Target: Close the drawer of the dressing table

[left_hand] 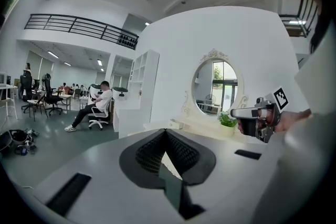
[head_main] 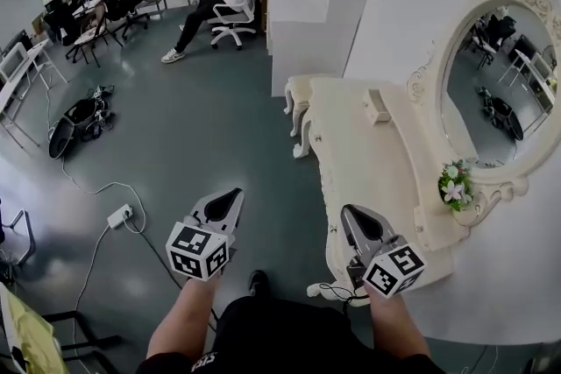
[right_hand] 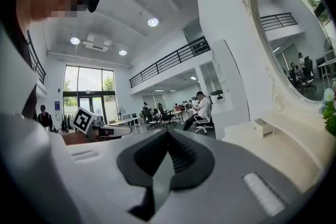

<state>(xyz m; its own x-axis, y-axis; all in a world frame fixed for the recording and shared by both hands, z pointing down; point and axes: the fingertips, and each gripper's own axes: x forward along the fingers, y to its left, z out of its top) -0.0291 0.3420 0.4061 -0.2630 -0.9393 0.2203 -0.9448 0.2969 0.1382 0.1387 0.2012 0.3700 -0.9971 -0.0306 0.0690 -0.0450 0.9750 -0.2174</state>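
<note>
Dressing table (head_main: 351, 136) | left tool (head_main: 235, 194) pressed together, empty | right tool (head_main: 348, 211) likewise | power strip (head_main: 120, 215): head view only

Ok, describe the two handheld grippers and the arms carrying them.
The left gripper and right gripper are grey, wedge-shaped shells that taper to black ribbed jaws. Each carries a white cube printed with black square markers at the hand end. The left forearm and right forearm are bare, with no sleeves in view. Black clothing shows below.
</note>
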